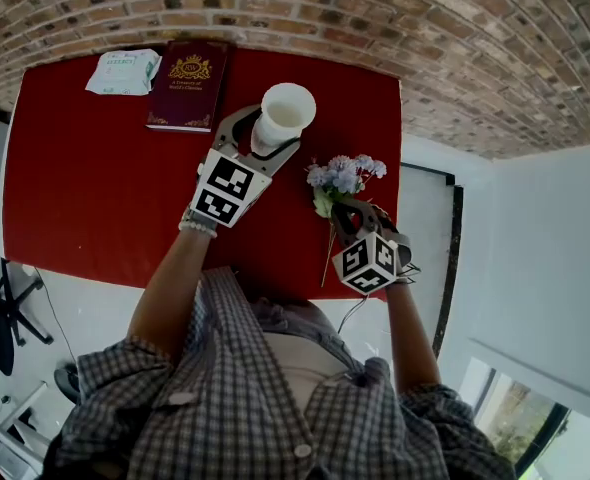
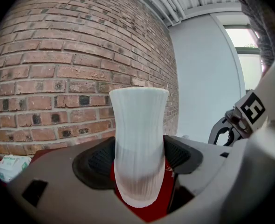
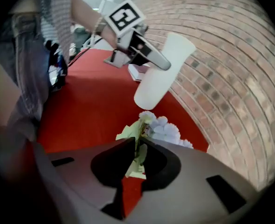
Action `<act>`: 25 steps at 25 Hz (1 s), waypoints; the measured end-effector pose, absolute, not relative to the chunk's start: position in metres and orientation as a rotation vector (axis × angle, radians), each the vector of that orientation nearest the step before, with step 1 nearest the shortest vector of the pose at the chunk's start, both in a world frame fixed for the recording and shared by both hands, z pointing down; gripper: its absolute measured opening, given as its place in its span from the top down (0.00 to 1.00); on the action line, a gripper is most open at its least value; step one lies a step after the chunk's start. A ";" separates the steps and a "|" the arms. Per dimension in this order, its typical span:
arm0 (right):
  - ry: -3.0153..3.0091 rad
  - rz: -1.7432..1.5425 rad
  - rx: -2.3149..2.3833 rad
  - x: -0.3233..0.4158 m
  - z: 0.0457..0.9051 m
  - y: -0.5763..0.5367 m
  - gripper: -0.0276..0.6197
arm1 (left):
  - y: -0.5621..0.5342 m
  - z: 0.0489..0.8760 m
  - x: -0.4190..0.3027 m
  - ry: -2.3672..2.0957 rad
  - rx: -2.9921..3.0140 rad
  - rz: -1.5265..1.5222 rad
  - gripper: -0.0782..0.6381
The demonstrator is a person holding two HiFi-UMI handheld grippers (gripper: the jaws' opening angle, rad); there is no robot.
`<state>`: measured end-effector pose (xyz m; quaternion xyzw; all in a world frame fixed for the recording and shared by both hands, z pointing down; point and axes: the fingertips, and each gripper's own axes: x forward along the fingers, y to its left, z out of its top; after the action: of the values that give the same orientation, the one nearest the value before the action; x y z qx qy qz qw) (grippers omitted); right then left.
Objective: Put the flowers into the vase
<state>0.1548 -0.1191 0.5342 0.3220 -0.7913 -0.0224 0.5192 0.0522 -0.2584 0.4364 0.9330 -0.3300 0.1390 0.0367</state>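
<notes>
Head view puts your checked shirt [image 1: 275,408] nearest, and just beyond it your right gripper [image 1: 347,210] over the near right corner of the red table [image 1: 95,188]. Its jaws are almost together, and the right gripper view shows them pinching the flowers [image 3: 168,129] low on the green leaves and stem, with the pale blue heads sticking out just past the tips. In the head view the flowers [image 1: 345,176] have their long axis running away from you. The blossoms point toward the brick wall [image 1: 455,48], and the thin stem trails back under the gripper to the table's near edge. You cannot tell whether they rest on the table. Farther out and to the left, your left gripper [image 1: 270,140] holds the white ribbed vase [image 1: 285,116]. The left gripper view shows both dark pads pressed against the vase [image 2: 138,139] at its lower half. The vase has its mouth up and its base toward the red surface. From the right gripper view the vase [image 3: 163,71] leans, mouth tipped toward the bricks. Vase and blossoms are near but apart. At the far edge lie a maroon book [image 1: 187,86] and a pale packet [image 1: 123,72] beside it.
</notes>
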 end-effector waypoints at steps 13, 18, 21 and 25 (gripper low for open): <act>-1.853 0.835 1.400 0.183 0.559 -0.144 0.37 | -0.259 0.437 0.053 -1.013 2.864 0.430 0.42; -1.780 0.889 1.399 0.187 0.578 -0.151 0.39 | -0.259 0.437 0.053 -1.010 2.863 0.432 0.42; -1.772 0.863 1.369 0.190 0.582 -0.152 0.53 | -0.259 0.437 0.054 -1.009 2.863 0.434 0.42; -1.812 0.857 1.392 0.190 0.574 -0.155 0.67 | -0.259 0.438 0.054 -1.009 2.864 0.438 0.42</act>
<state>0.1902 -0.1546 0.5736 0.5355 -0.6974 0.3300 0.3434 0.0536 -0.2589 0.4381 0.9328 -0.3287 0.1427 0.0368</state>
